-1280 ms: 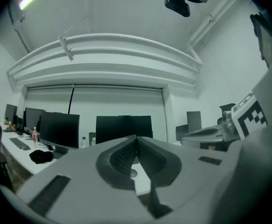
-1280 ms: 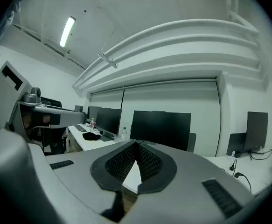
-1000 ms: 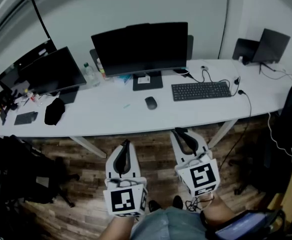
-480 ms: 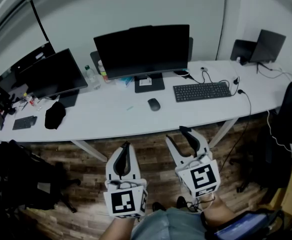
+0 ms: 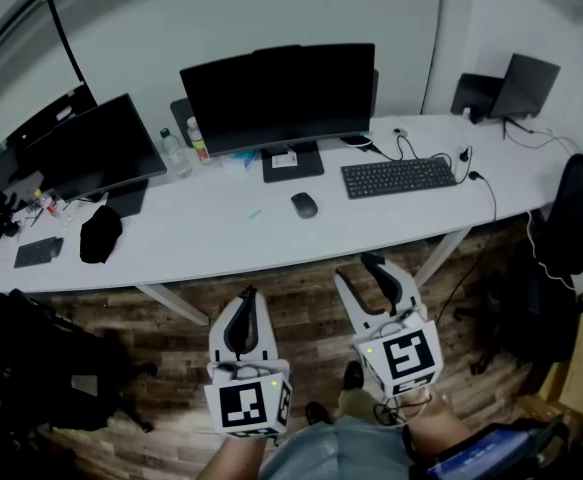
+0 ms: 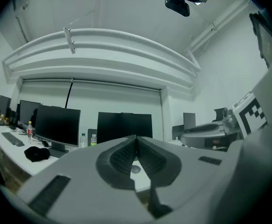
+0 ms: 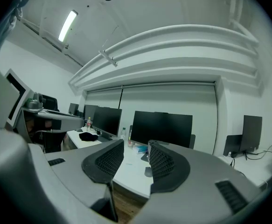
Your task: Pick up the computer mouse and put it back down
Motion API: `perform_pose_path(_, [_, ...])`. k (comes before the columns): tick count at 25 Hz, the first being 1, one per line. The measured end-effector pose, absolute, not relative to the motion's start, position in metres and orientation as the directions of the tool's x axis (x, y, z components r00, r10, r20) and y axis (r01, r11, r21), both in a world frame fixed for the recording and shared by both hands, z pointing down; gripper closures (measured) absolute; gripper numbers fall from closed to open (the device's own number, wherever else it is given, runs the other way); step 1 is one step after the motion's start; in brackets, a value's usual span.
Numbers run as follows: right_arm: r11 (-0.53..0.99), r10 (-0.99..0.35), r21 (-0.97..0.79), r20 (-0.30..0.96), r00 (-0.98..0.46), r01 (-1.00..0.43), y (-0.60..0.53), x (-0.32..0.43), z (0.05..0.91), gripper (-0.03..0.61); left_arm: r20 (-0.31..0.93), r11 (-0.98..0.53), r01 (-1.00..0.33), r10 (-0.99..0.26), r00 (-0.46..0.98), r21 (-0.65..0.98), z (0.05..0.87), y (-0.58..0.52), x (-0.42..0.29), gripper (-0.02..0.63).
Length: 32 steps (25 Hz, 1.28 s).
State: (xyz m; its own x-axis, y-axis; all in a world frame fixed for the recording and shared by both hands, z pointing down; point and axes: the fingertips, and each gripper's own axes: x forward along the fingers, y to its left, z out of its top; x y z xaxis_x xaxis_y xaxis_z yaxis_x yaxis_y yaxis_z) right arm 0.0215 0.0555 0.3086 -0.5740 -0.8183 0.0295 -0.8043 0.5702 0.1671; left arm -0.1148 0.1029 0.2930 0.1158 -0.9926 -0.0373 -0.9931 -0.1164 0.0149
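A dark computer mouse [image 5: 304,204] lies on the long white desk [image 5: 201,243], in front of the middle monitor. Both grippers are held level over the wooden floor, short of the desk's front edge and well apart from the mouse. My left gripper [image 5: 248,293] is shut with nothing in it; in the left gripper view [image 6: 136,137] its pads meet. My right gripper [image 5: 359,270] is open and empty; its jaws have just opened from shut and drawn in slightly. In the right gripper view [image 7: 136,143] the mouse [image 7: 148,171] shows far off between the fingers.
A black keyboard [image 5: 400,178] lies right of the mouse, with cables behind it. A large monitor [image 5: 276,93] and a second one [image 5: 91,148] stand at the back, with bottles [image 5: 170,150] between. A black pouch [image 5: 99,235] lies left. Chairs [image 5: 581,218] flank the desk.
The right gripper's jaws have gone from shut to open. Both grippers have edged a little towards the desk. The left gripper stays shut.
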Motion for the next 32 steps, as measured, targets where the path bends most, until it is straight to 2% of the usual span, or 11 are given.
perform_pose_path(11, [0.561, -0.828, 0.109, 0.058, -0.558, -0.821, 0.006, 0.032, 0.334, 0.405, 0.025, -0.144, -0.989, -0.989, 0.143, -0.018, 0.315, 0.052, -0.101, 0.609])
perform_pose_path(24, [0.599, -0.795, 0.011, 0.13, -0.593, -0.8, -0.133, 0.038, 0.371, 0.405, 0.129, -0.122, -0.991, -0.985, 0.114, -0.057, 0.341, -0.084, -0.089, 0.609])
perform_pose_path(32, [0.628, -0.773, -0.014, 0.102, -0.626, -0.778, -0.198, 0.04, 0.359, 0.405, 0.106, -0.095, -0.99, -0.991, 0.084, -0.103, 0.322, -0.145, -0.081, 0.609])
